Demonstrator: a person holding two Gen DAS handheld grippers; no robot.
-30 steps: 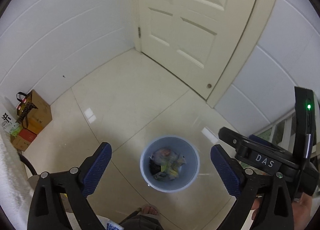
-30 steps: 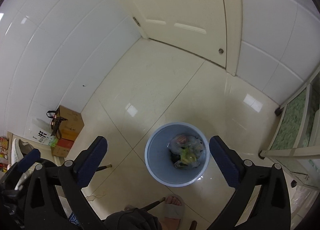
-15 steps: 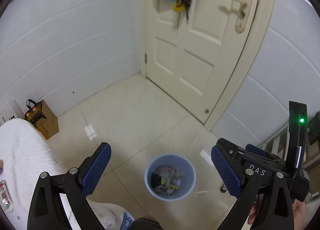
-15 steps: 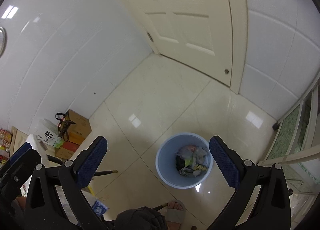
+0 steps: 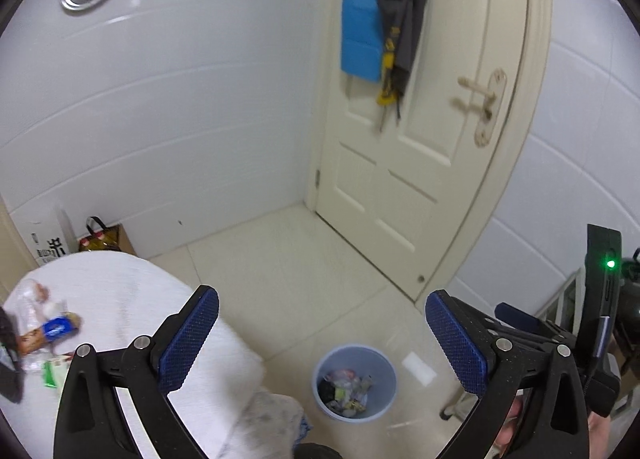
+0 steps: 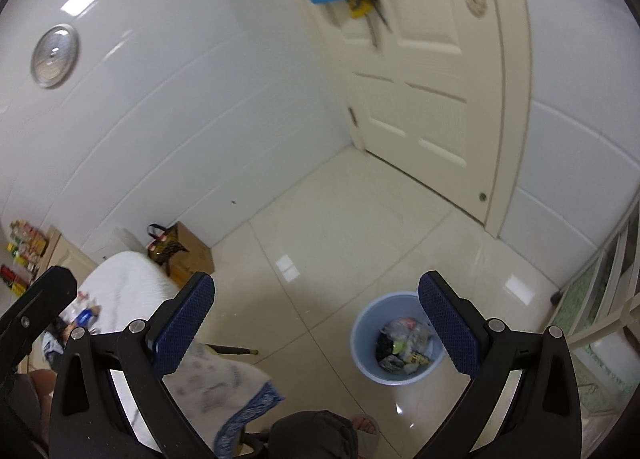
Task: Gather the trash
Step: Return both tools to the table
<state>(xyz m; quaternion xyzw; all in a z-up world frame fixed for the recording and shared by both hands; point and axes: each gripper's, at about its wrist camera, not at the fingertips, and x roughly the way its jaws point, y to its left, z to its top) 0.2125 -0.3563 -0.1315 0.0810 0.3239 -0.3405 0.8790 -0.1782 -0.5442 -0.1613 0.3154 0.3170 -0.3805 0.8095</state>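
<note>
Both grippers hang spread wide and empty above a white-tiled room as I steer from afar: my left gripper [image 5: 322,333] shows its blue-padded fingers [image 5: 188,337] far apart with nothing between them, and my right gripper [image 6: 316,325] is just as wide apart, holding nothing. On the pale floor [image 5: 304,259] below stands the blue trash bin [image 5: 354,381], upright and already part-filled with crumpled wrappers and bags; from the right wrist view the same bin [image 6: 398,339] sits just inside that gripper's right finger. To the left, a table under a white cloth [image 5: 132,299] carries the litter I am after: a loose heap of wrappers [image 5: 40,329] near its far left edge, including what looks like a small blue packet and some clear plastic, though motion blur makes each piece hard to tell apart. The heap lies well apart from the bin and from both sets of fingers. Beyond the table a brown paper bag with dark handles [image 6: 176,249] rests against the wall. A cream panelled door [image 5: 420,139] closes the corner, with blue, grey and yellow garments [image 5: 384,15] hanging on it. At the bottom of the right wrist view, a sandalled foot [image 6: 366,433] is on the floor near the bin.
</note>
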